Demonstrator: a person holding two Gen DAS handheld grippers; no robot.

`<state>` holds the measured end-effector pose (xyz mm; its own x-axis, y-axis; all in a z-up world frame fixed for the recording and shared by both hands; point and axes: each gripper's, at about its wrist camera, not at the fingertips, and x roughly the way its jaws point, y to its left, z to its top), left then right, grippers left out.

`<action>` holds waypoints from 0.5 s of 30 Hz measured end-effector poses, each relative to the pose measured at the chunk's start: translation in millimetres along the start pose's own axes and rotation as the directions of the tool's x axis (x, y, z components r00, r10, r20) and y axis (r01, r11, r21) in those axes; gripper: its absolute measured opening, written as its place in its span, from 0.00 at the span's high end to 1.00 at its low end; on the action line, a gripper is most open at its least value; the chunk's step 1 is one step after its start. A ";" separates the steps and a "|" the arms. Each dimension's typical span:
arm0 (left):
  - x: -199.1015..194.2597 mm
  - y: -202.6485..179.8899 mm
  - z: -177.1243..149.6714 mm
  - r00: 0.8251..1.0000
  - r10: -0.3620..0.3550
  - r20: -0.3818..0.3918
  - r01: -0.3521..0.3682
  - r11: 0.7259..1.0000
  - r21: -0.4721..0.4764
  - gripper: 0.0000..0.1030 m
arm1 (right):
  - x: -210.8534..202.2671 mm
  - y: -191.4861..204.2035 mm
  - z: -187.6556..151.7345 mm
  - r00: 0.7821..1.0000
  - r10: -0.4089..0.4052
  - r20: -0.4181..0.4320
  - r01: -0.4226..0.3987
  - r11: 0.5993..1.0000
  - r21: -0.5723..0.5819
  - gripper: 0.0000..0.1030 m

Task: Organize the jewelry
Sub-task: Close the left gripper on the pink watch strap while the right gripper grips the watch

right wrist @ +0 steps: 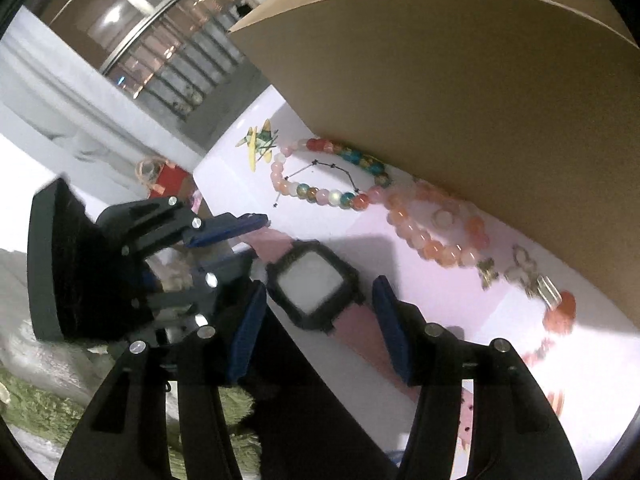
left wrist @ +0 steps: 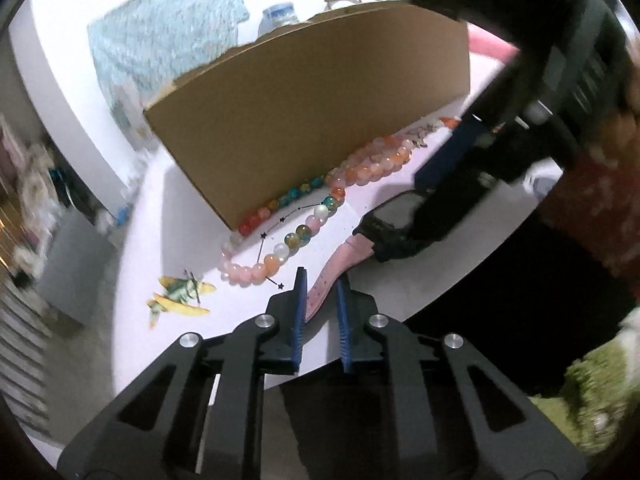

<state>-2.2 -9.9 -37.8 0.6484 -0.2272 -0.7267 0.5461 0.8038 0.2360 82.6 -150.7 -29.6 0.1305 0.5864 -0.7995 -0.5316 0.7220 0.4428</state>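
My left gripper clamped on the pink watch strap — right gripper apart around the watch face, no readable writing

A pink-strapped watch with a black square case lies flat at the tabletop's near edge; multicoloured bead bracelet and peach bead bracelet lie behind.

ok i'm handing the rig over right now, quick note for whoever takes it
Left gripper: shut on the pink strap end of the watch.
Right gripper: open, straddling the watch's case and near strap, not gripping.
Multicolour bead bracelet and peach bead bracelet lie on the table beside the cardboard box; small clips and an orange charm further right.
Done: nothing visibly put away.
Left: watch, both bracelets, small pieces.
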 end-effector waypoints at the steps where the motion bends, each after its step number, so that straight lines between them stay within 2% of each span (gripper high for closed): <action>1: 0.4 4.9 0.4 1.000 -0.026 -0.009 0.026 0.999 -0.027 0.88 | -1.6 1.1 -3.3 1.000 -0.023 0.010 0.023 1.000 -0.003 0.47; 4: 3.3 21.7 3.9 0.995 -0.100 -0.024 0.097 0.989 -0.114 0.89 | -8.0 5.4 -12.6 0.994 -0.107 0.033 0.108 0.994 -0.033 0.47; 6: 6.1 34.7 7.2 0.986 -0.161 -0.032 0.152 0.971 -0.183 0.90 | -8.1 12.3 -17.1 0.983 -0.178 0.045 0.181 0.981 -0.072 0.47; 8: 11.1 47.1 9.7 0.976 -0.217 -0.038 0.201 0.948 -0.245 0.90 | -3.4 21.7 -20.1 0.962 -0.268 0.058 0.273 0.953 -0.128 0.47; 11: 13.3 53.9 9.3 0.971 -0.237 -0.039 0.218 0.938 -0.270 0.91 | 4.6 31.0 -21.9 0.924 -0.374 0.079 0.383 0.903 -0.194 0.53; 12: 13.1 54.0 8.8 0.970 -0.239 -0.040 0.219 0.936 -0.274 0.91 | 7.3 33.9 -22.1 0.908 -0.410 0.090 0.419 0.883 -0.212 0.58; 13: 13.2 55.5 8.3 0.970 -0.239 -0.042 0.218 0.936 -0.276 0.91 | 7.5 34.4 -22.2 0.903 -0.418 0.099 0.430 0.877 -0.214 0.67; 14: 14.9 58.5 8.3 0.971 -0.234 -0.045 0.213 0.937 -0.277 0.91 | 6.5 34.1 -22.0 0.900 -0.422 0.108 0.435 0.876 -0.206 0.80; 15: 15.6 60.2 8.1 0.974 -0.223 -0.048 0.202 0.940 -0.276 0.91 | 4.5 33.4 -21.9 0.891 -0.437 0.124 0.453 0.871 -0.189 0.87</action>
<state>45.1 30.5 -29.7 0.4842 -0.3743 -0.7908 0.4977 0.8612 -0.1029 47.1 -132.0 -27.3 0.4519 0.2525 -0.8556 -0.5622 0.8252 -0.0534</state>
